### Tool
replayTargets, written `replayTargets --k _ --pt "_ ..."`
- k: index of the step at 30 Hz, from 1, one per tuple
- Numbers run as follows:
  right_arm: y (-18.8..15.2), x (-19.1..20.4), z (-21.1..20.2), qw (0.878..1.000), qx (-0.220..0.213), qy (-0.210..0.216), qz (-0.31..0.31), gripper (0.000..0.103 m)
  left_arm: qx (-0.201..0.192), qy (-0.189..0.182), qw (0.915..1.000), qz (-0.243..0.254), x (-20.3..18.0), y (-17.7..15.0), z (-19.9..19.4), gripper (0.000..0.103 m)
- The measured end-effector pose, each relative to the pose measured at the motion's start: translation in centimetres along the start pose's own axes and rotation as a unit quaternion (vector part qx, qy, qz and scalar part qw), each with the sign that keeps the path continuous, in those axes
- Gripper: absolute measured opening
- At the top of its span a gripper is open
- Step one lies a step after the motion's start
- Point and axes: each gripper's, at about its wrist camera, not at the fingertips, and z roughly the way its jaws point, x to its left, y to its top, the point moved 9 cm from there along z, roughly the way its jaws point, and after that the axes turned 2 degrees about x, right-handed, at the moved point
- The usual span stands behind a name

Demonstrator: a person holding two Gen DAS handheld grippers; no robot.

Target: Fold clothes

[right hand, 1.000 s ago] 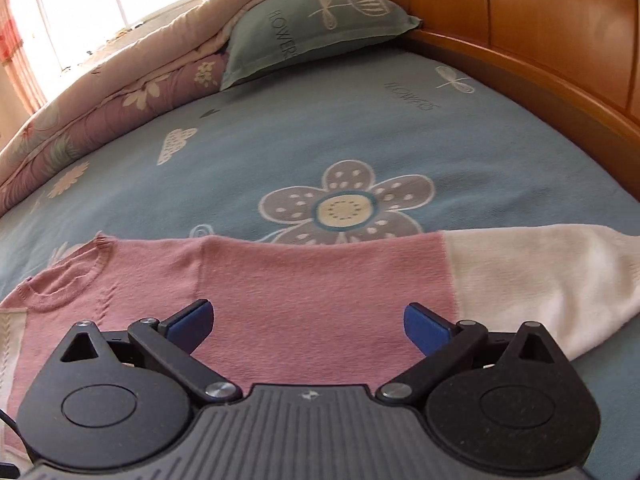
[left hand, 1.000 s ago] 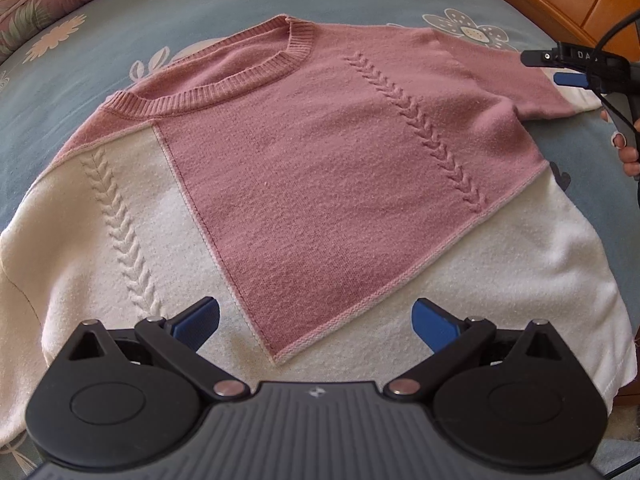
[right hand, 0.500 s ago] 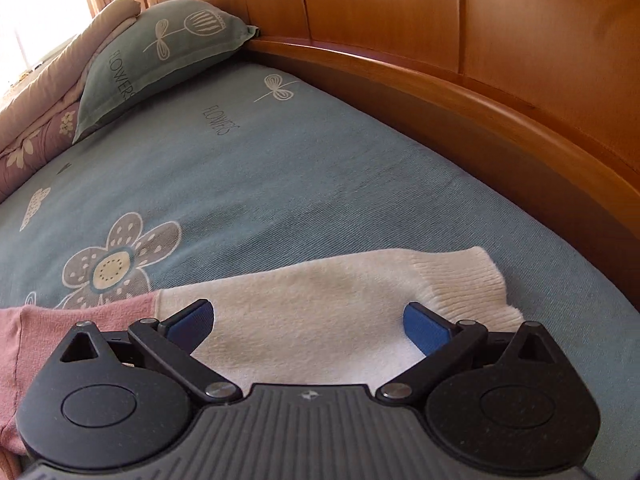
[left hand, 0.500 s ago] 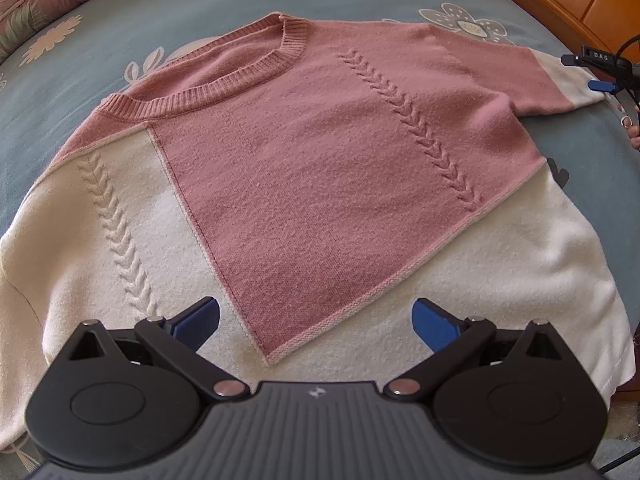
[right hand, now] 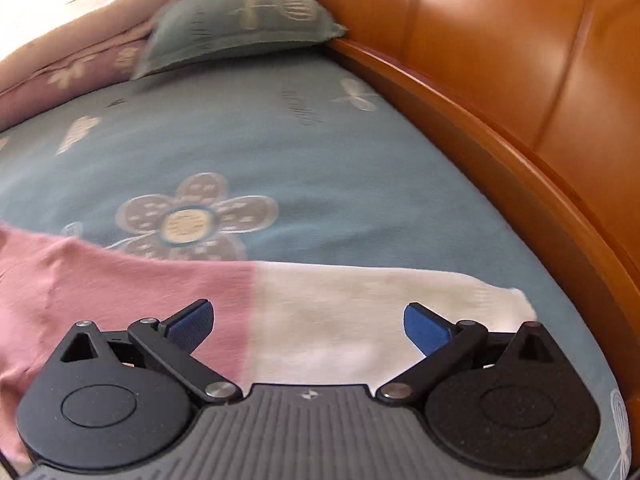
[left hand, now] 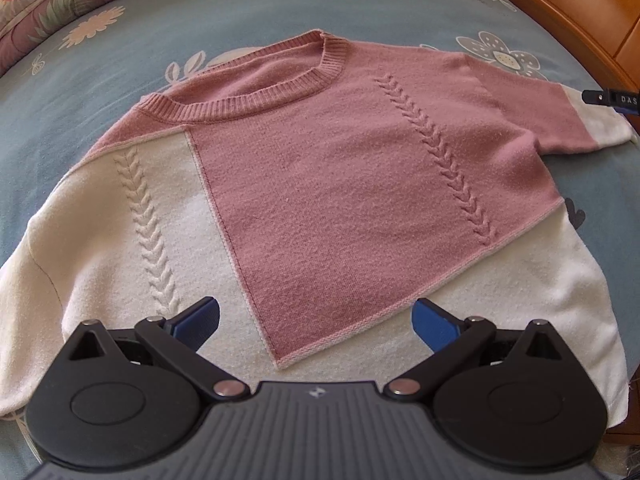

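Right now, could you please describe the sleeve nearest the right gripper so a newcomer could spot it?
Find the blue flowered bedsheet beside the wooden bed frame. A pink-and-cream sweater lies flat there. Its sleeve stretches toward the frame: pink, then cream at the cuff.

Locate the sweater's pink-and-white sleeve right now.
In the right wrist view, the sleeve lies flat on the blue bedsheet, just ahead of the open right gripper, its white cuff pointing toward the wooden bed frame.
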Motion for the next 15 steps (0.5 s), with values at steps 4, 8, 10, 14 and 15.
replayTargets --k 4,8,10,14,15 --pt "-1.6 12.2 -3.1 0.987 0.005 0.123 -0.104 0.103 -0.024 0.006 0.9988 -0.042 2.2 1.3 -0.3 0.102" --pt "-5.4 22.0 -4.2 0.968 0.041 0.183 -0.168 0.103 -0.053 0.018 0.9969 -0.055 4.7 2.0 0.1 0.102" --pt "-8.1 26.1 -4.9 0.958 0.072 0.199 -0.194 0.103 -0.06 0.01 0.9961 -0.064 5.7 2.2 0.6 0.102" --pt "-12.2 29.3 -4.9 0.948 0.092 0.176 -0.248 0.103 -0.059 -0.001 0.9948 -0.083 7.3 1.6 1.9 0.102" --pt "-12.9 29.7 -4.9 0.948 0.092 0.165 -0.256 0.103 -0.055 -0.004 0.9938 -0.096 7.9 1.1 2.1 0.102"
